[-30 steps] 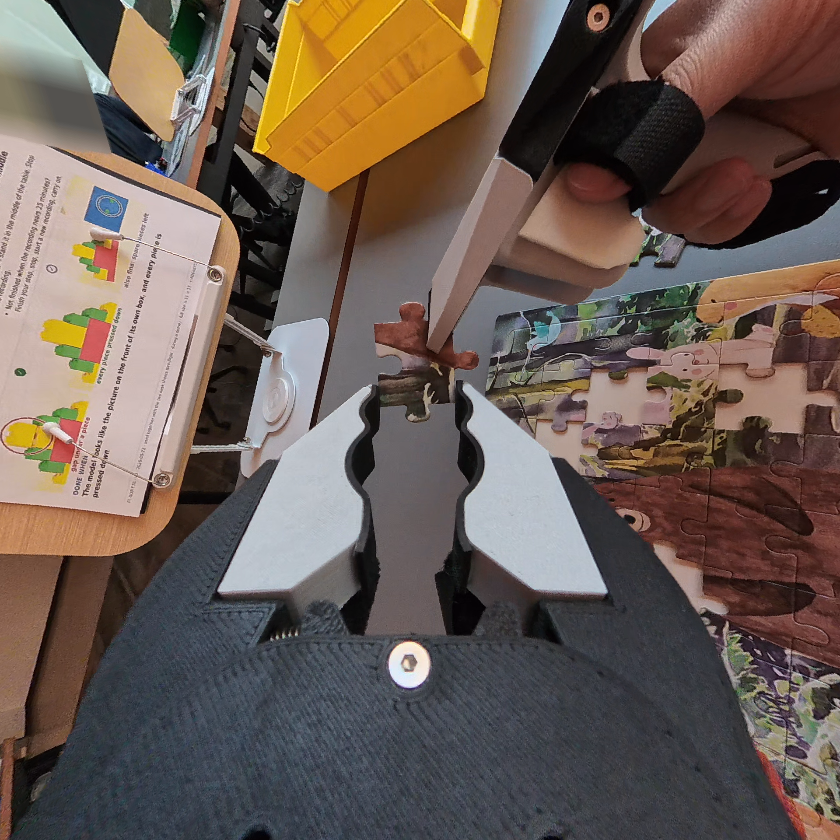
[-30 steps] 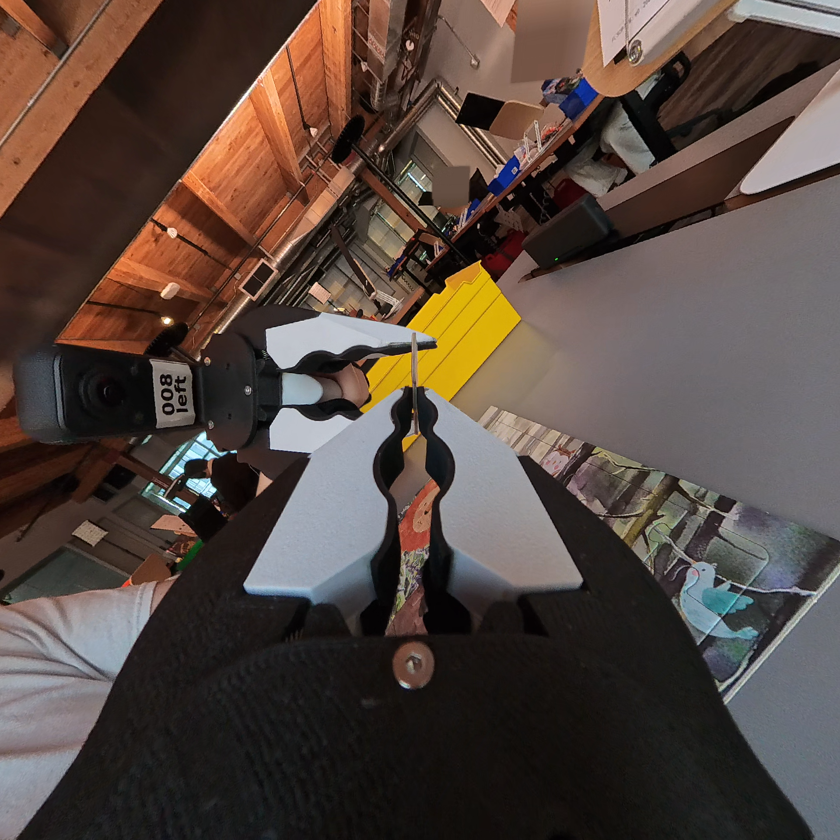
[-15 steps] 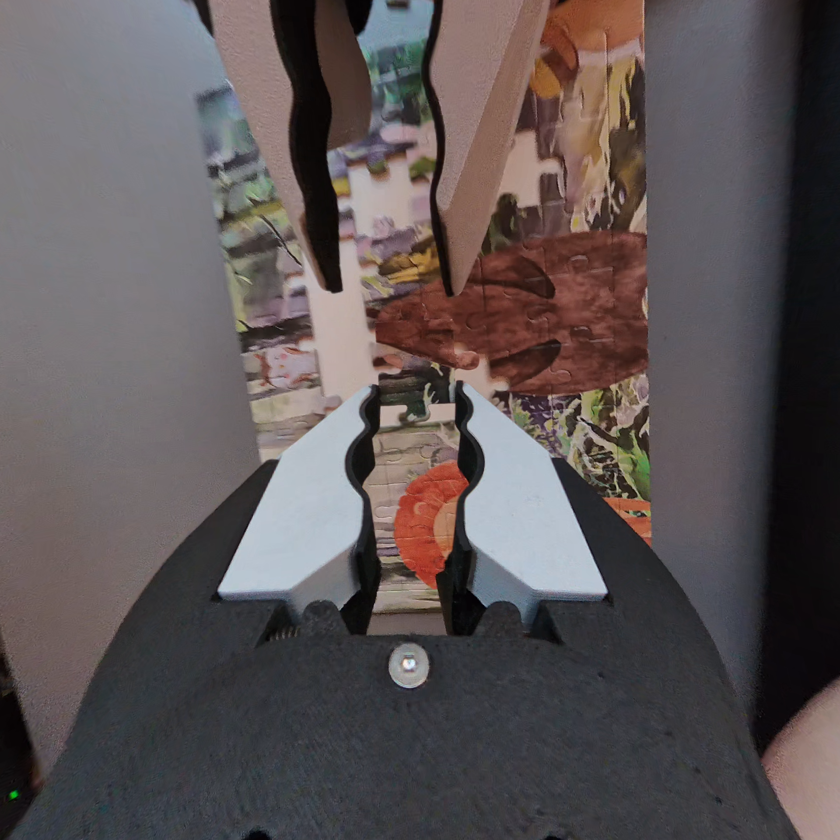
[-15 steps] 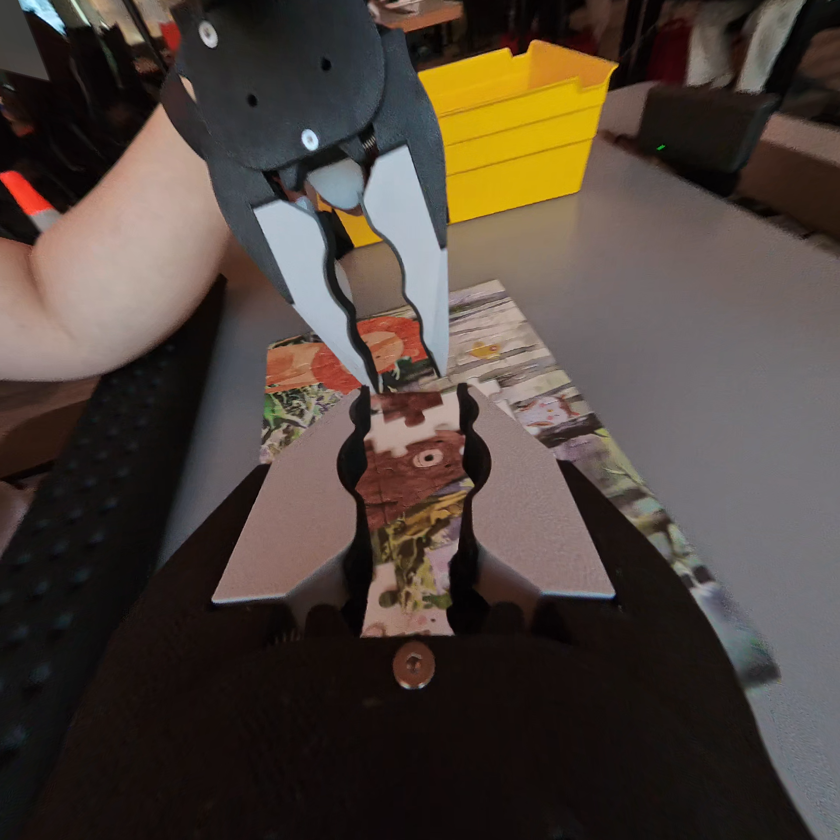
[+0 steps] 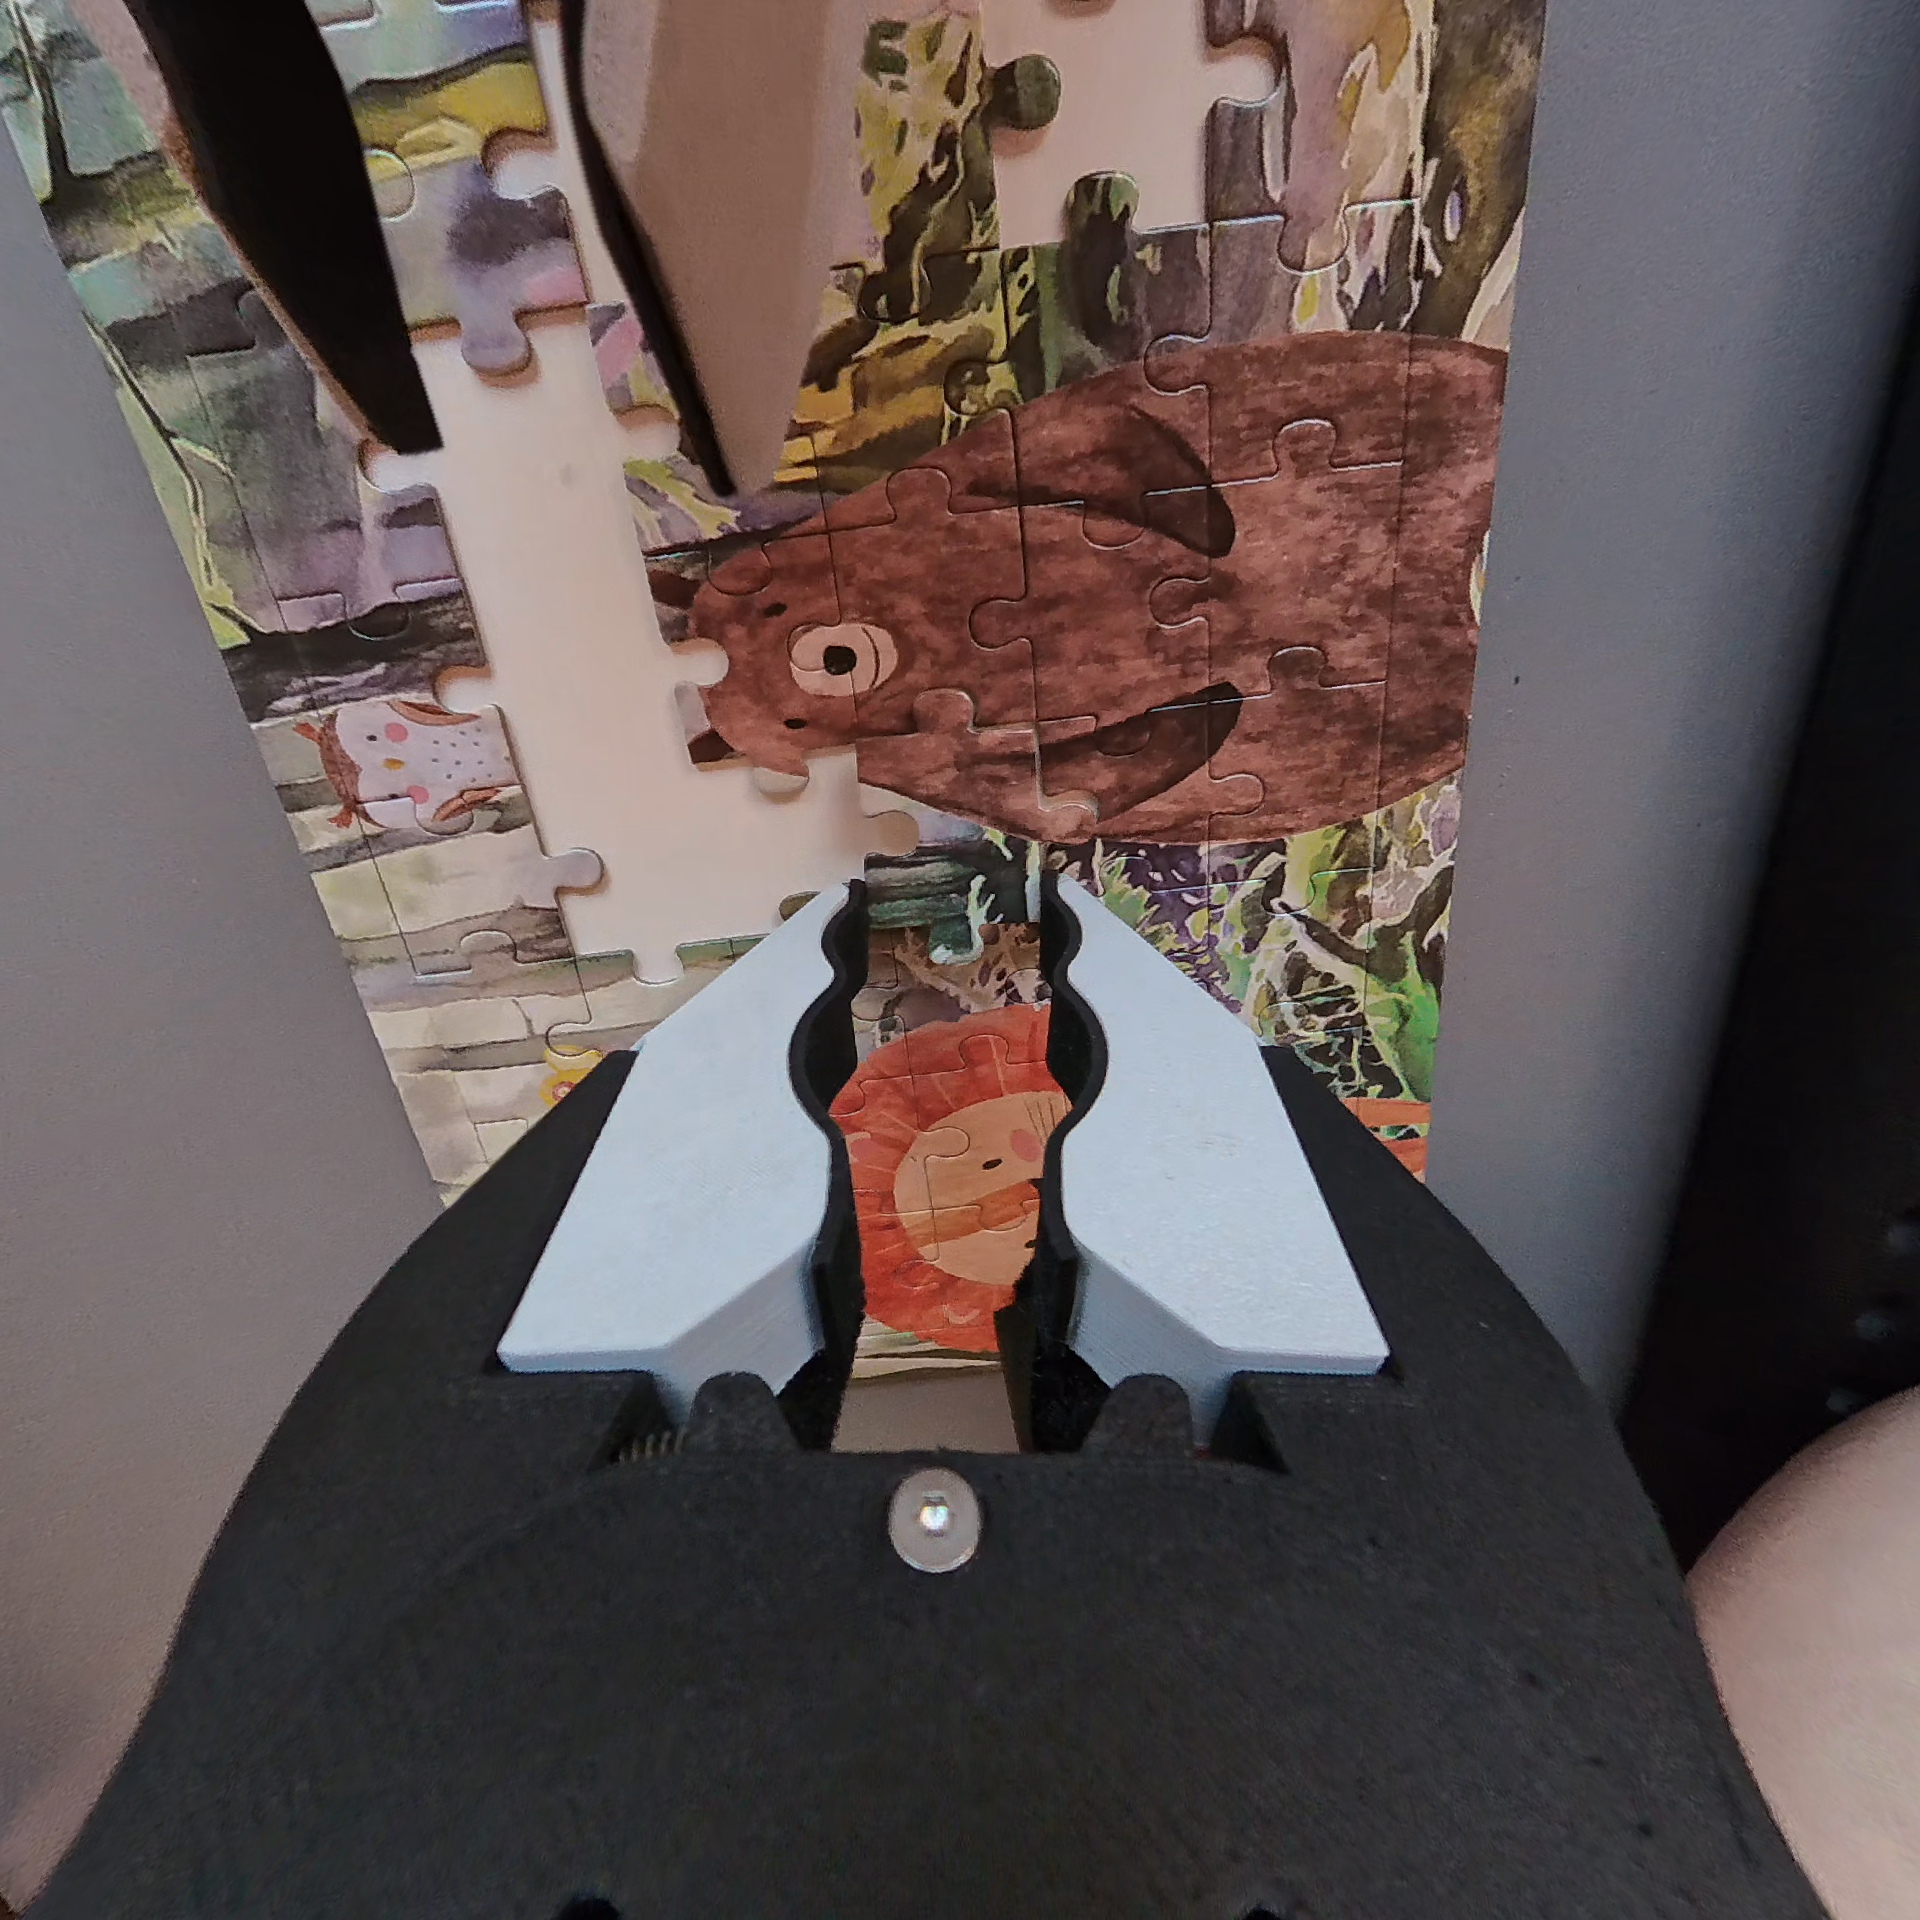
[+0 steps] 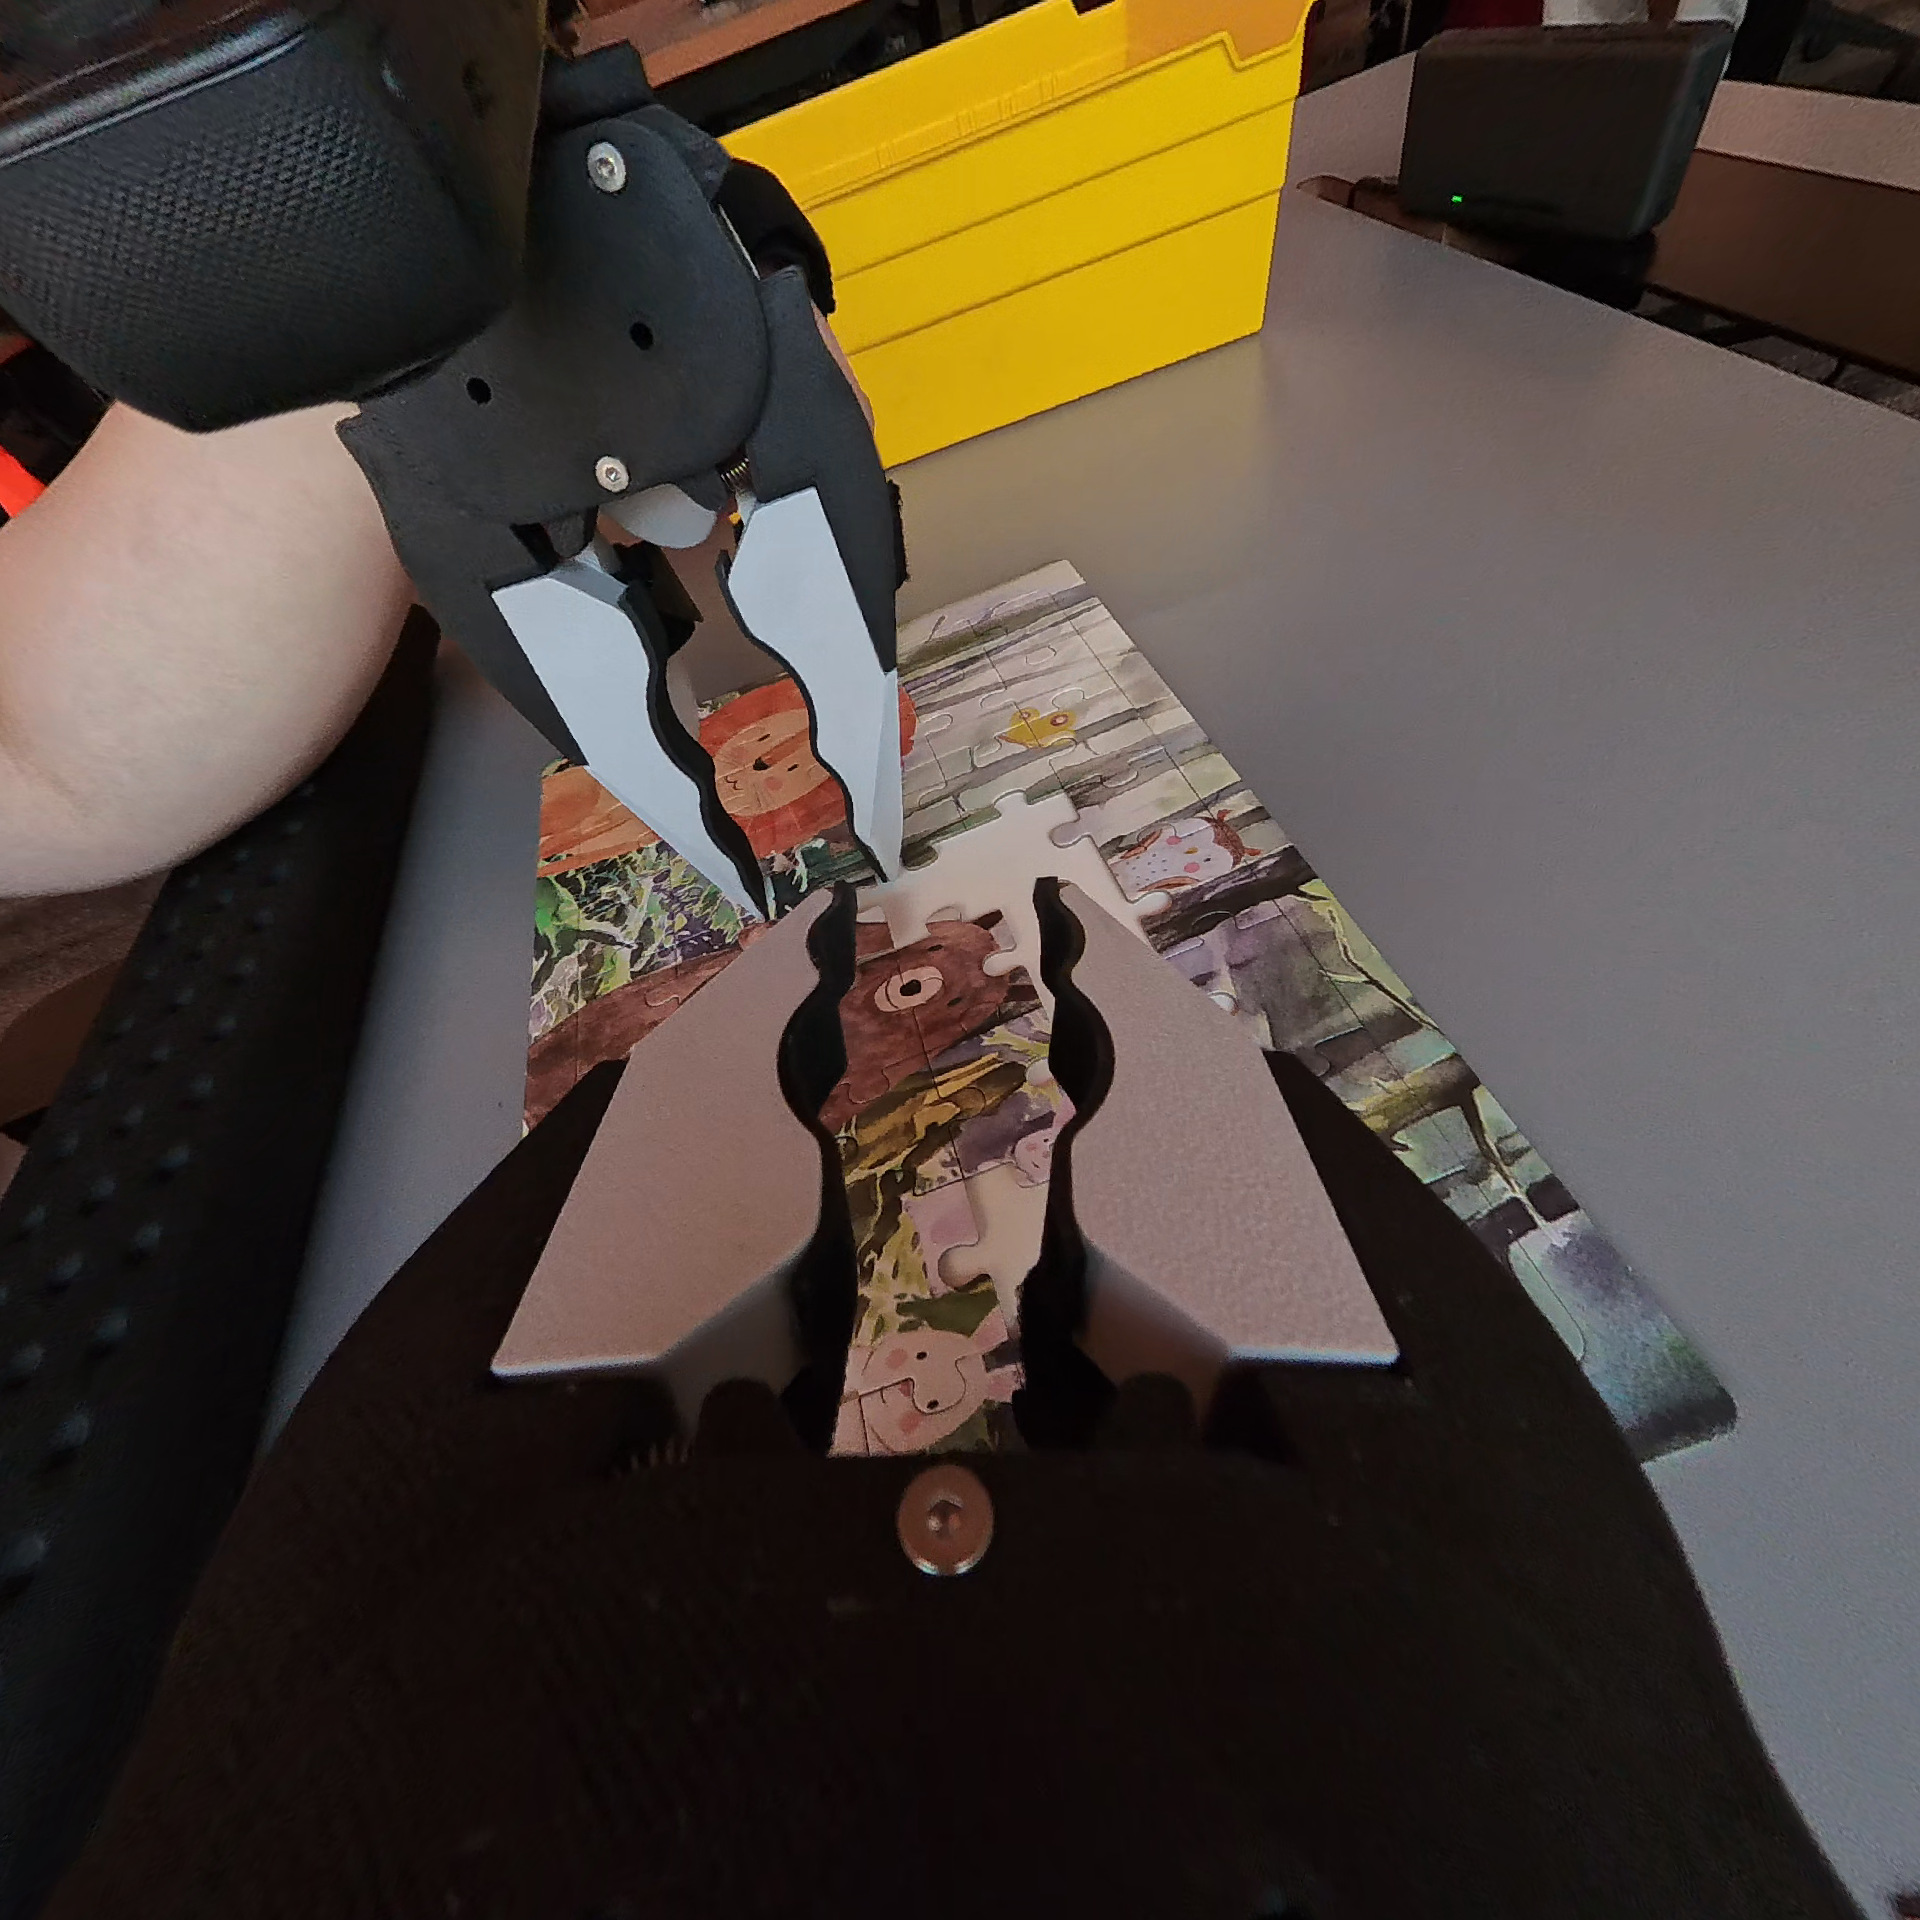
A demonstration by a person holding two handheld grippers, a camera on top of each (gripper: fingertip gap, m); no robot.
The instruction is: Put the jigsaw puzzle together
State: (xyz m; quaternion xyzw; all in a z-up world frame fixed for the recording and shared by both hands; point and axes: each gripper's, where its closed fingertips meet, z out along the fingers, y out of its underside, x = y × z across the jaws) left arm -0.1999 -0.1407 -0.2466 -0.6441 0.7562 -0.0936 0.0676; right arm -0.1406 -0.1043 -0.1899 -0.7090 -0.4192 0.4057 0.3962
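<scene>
The jigsaw puzzle [image 5: 1299,623] lies flat on the grey table, also in the right wrist view [image 6: 1299,987]. It shows a brown bear [image 5: 1143,623], a lion and an owl. White gaps [image 5: 561,644] run left of the bear's head. A brown-and-green piece [image 5: 935,769] lies under the bear's eye. My left gripper [image 5: 951,894] is open and empty, with its tips down at the puzzle on either side of that piece's lower part. My right gripper [image 6: 945,904] is open and empty just above the bear's head [image 6: 914,987], tip to tip with the left gripper [image 6: 821,883]. The right gripper also shows in the left wrist view [image 5: 571,462].
A yellow bin [image 6: 1039,239] stands at the table's far side. A dark box with a green light [image 6: 1538,135] sits at the far right. A black perforated mat [image 6: 156,1091] runs along the table's left. A person's forearm [image 6: 156,675] is behind the left gripper. Tip to tip, the grippers are about 9 centimetres apart. My left gripper's tips are some 4 centimetres from the bear's head [image 6: 914,987]. It is also in sight in the left wrist view [image 5: 831,643]. From the left gripper's tips to the brown bear [image 5: 1143,623] is close to 5 centimetres.
One second ago my right gripper was shut on the piece beside the puzzle. It has since opened, and both grippers have moved over the puzzle and lowered close to it.
</scene>
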